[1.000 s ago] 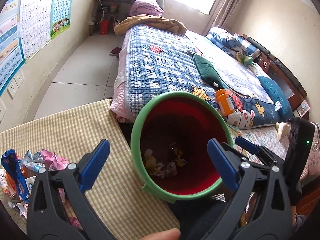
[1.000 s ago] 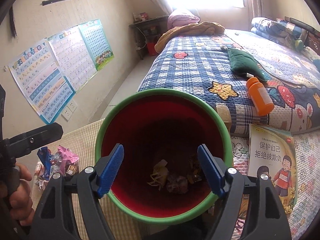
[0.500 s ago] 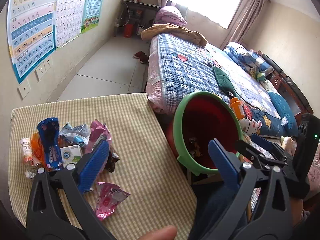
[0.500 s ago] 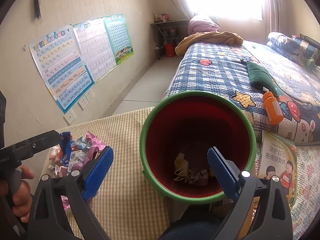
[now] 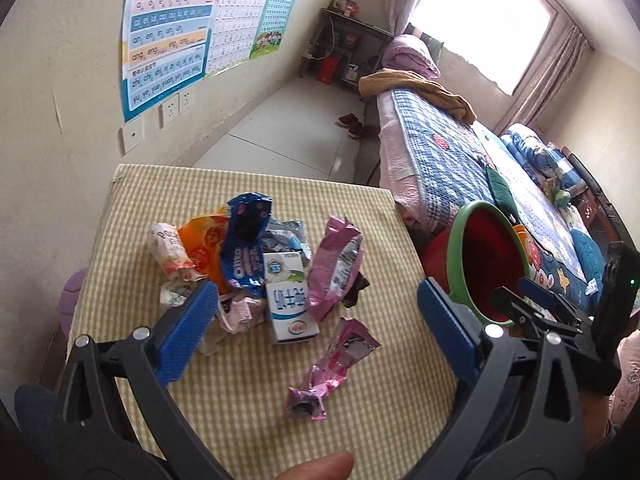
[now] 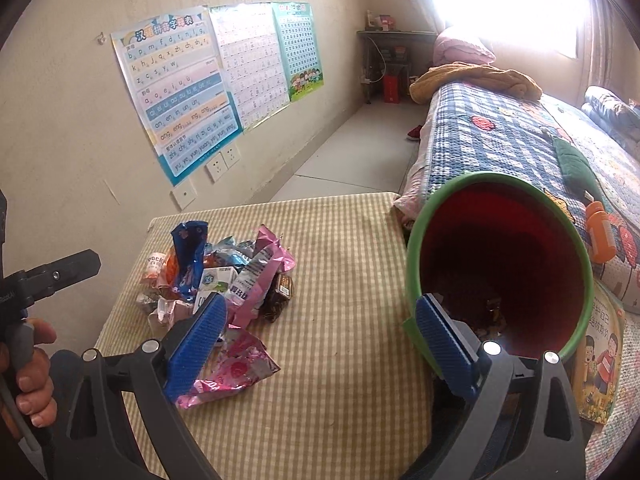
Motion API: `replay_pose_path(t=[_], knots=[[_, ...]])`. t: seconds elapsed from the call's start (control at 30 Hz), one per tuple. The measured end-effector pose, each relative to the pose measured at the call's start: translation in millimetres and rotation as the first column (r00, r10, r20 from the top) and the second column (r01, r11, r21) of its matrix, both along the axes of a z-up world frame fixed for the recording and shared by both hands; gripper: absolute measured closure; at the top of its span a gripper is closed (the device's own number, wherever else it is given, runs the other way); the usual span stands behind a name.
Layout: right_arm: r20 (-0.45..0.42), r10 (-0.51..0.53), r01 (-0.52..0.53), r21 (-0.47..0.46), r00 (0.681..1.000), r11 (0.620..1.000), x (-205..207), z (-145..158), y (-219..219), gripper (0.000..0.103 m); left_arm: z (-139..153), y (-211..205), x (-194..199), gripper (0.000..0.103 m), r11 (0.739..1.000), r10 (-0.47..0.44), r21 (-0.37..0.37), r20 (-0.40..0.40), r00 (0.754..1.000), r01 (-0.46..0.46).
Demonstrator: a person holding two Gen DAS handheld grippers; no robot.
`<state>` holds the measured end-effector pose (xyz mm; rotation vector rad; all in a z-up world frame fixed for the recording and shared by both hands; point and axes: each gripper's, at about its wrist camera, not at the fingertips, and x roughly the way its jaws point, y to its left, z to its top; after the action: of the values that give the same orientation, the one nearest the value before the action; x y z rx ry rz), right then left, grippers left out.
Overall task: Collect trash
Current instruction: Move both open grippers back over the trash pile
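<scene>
A pile of wrappers lies on the checked table (image 5: 248, 408): a blue Oreo bag (image 5: 246, 248), a white milk carton (image 5: 290, 302), a pink bag (image 5: 338, 266) and a crumpled pink wrapper (image 5: 332, 368) nearest me. My left gripper (image 5: 316, 336) is open and empty above them. The red bin with a green rim (image 6: 500, 268) stands off the table's right edge, with scraps inside. My right gripper (image 6: 324, 344) is open and empty between the pile (image 6: 224, 280) and the bin. The bin also shows in the left wrist view (image 5: 486, 264).
A bed with a blue quilt (image 5: 460, 160) lies beyond the bin, with an orange bottle (image 6: 600, 232) on it. A picture book (image 6: 596, 364) lies right of the bin. Posters (image 6: 180, 88) hang on the left wall.
Both grippers have swung left, away from the bin's mouth and over the table. The wrapper pile has come into the middle of both views. Both stay open and empty.
</scene>
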<state>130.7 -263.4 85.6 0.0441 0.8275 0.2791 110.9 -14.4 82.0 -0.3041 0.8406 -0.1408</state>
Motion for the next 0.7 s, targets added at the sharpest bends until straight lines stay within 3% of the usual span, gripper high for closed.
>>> replay_pose_path(t=[0.4,0.7], knots=[[-0.046,0.057,-0.055,0.041,0.997,0.998,3.4,-25.1,78.8,0.011,-7.4,84.0,-31.9,0.005,0.997,0.063,0.05,-0.052,0.997,-0.061],[-0.081,0.116,-0.115,0.009,0.99,0.993,5.9,-33.9,93.2,0.011,-25.7,92.2,-31.2,0.005,0.992,0.13,0.011,-0.065,0.989,-0.129]])
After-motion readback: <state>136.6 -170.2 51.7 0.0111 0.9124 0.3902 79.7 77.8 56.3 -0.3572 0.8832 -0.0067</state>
